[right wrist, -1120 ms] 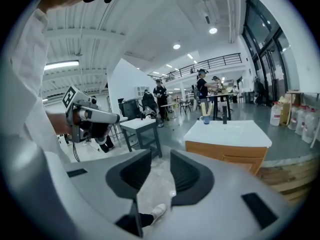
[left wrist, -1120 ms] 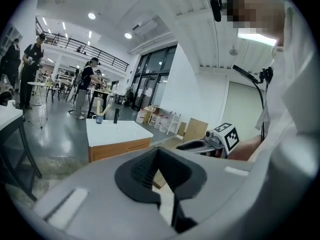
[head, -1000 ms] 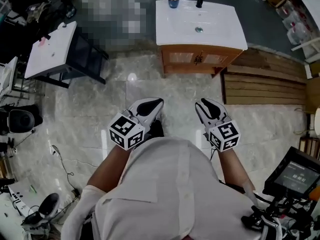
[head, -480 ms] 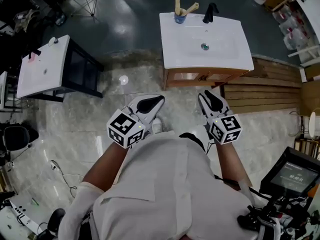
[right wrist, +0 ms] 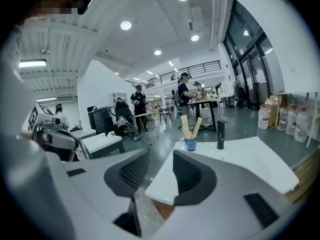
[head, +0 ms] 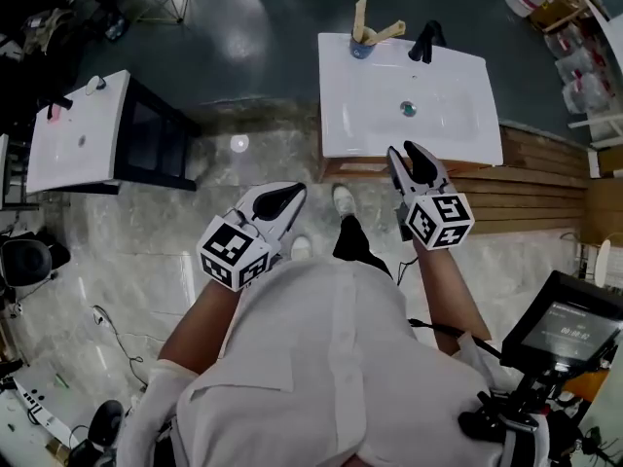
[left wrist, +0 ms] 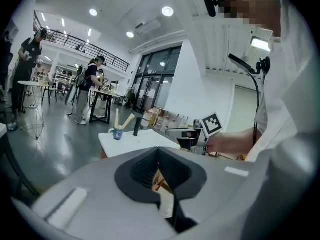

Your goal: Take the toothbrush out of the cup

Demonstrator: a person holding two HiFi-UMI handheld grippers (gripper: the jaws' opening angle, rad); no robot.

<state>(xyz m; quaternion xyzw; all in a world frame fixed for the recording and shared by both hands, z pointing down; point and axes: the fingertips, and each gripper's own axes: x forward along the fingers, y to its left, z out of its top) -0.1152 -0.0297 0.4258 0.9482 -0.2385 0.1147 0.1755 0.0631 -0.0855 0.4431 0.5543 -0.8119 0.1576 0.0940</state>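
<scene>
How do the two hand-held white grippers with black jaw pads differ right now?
The left gripper has its jaws shut together; the right gripper has them apart, having just been opening, with nothing between them. In the head view the left gripper hangs over the pale marble floor, while the right gripper's tips overlap the near edge of the white washbasin. Both are empty and point towards that washbasin.

A glossy white finish is seen on the tabletop [head: 448, 115]; pale wood is shown by the toothbrushes [head: 360, 16], and polished stone by the floor [head: 146, 222].
</scene>
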